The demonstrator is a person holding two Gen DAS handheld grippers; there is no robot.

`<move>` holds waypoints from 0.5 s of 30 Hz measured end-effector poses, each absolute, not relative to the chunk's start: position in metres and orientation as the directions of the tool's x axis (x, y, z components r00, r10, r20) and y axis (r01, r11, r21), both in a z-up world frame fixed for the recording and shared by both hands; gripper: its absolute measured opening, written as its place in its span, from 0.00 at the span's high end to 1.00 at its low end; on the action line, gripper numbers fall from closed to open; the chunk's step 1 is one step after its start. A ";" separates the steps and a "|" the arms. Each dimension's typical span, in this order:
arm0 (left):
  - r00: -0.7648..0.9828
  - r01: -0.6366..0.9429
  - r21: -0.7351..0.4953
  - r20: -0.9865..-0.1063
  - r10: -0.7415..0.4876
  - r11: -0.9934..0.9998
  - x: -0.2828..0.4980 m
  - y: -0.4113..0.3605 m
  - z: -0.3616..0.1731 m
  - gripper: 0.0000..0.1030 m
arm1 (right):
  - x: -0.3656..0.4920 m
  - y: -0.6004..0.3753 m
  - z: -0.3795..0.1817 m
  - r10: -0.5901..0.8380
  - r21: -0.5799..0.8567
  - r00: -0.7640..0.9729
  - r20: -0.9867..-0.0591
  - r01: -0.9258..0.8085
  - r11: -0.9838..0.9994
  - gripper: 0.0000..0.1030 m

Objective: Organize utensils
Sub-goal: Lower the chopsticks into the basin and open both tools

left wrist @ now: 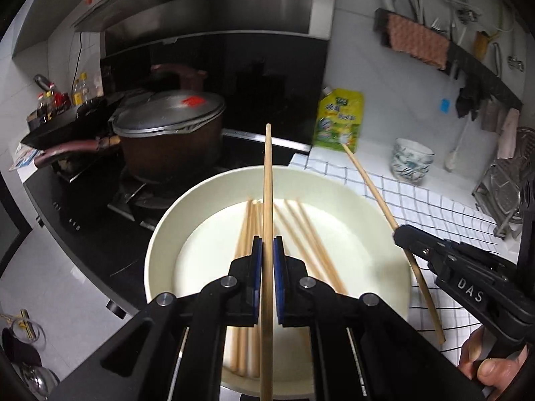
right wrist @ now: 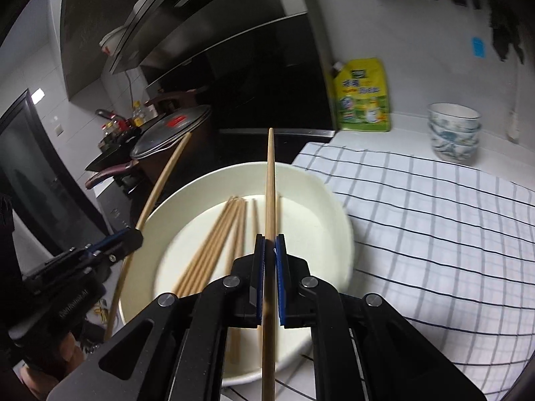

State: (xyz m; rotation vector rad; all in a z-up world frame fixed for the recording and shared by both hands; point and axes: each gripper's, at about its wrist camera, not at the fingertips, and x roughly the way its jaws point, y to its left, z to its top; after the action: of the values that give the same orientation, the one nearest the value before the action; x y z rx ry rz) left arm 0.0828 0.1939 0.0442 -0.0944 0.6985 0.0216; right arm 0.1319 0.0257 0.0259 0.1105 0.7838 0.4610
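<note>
On the far left, a brown pot (left wrist: 170, 140) with a grey lid (left wrist: 169, 108) stands on the black stove (left wrist: 100, 207), with a dark pan (left wrist: 63, 127) and bottles (left wrist: 50, 98) behind it. Just right of the stove, a white bowl (left wrist: 167, 234) sits at the edge of a checked cloth (left wrist: 434, 207); several wooden chopsticks (left wrist: 311, 244) lie loose on its bottom. The left gripper (left wrist: 267, 254) hangs over the bowl, its blue-padded jaws closed tight on a single chopstick (left wrist: 267, 173), which runs straight forward between the pads and ends above the bowl's far rim. To its right, the right gripper (right wrist: 270, 250) is likewise closed on a second chopstick (right wrist: 271, 180), held clear above the bowl's right side; in the left wrist view that stick slants across the cloth. A hand (left wrist: 495, 367) grips the right tool's handle at the lower right edge. Beyond the cloth, a green and yellow pouch (left wrist: 339, 120) leans against the white wall, and stacked patterned bowls (left wrist: 411, 163) stand near it on the counter. Further right, a wall rail (left wrist: 468, 63) carries an orange cloth (left wrist: 418, 41) and hanging tools, and a metal rack (left wrist: 501, 193) sits at the far edge.
</note>
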 end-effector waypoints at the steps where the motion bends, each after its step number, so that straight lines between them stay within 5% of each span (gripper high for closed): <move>1: 0.763 -0.054 -0.079 -0.647 -0.010 0.995 0.084 0.196 0.041 0.93 | 0.135 0.032 0.025 0.444 0.265 0.607 -0.659 -0.366 0.892 0.94; 15: 0.685 -0.063 -0.065 -0.729 -0.004 0.996 0.118 0.205 0.000 0.93 | 0.166 0.070 -0.023 0.417 0.261 0.495 -0.762 -0.353 0.898 0.94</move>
State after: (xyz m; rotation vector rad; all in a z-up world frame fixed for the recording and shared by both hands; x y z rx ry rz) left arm 0.1181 0.2050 -0.0005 -0.0874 0.8158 0.0328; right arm 0.1662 0.0703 -0.0229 0.0739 0.9439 0.4668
